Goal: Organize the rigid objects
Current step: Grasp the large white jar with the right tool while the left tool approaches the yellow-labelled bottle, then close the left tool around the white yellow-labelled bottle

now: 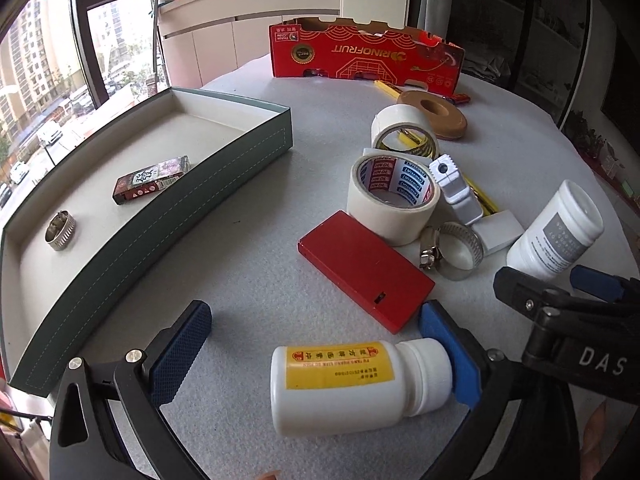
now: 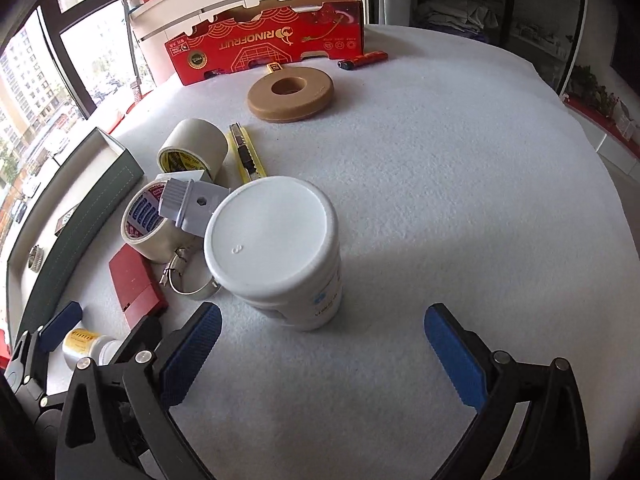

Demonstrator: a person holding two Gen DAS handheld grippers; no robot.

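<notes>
A white pill bottle with a yellow label (image 1: 352, 384) lies on its side between the fingers of my open left gripper (image 1: 320, 344); its cap touches the right pad (image 1: 452, 360). It also shows in the right wrist view (image 2: 90, 346). My right gripper (image 2: 322, 344) is open, just short of an upright white jar (image 2: 276, 252), also seen in the left wrist view (image 1: 556, 232). The green tray (image 1: 224, 176) at left holds a small dark box (image 1: 150, 180) and a metal hose clamp (image 1: 60, 230).
On the white table lie a red flat box (image 1: 364, 270), two tape rolls (image 1: 390, 200) (image 1: 404, 132), a hose clamp (image 1: 452, 250), a white clip (image 1: 456, 188), a yellow utility knife (image 2: 246, 152), a brown ring (image 2: 290, 90), a red lighter (image 2: 364, 60) and a red carton (image 2: 268, 40).
</notes>
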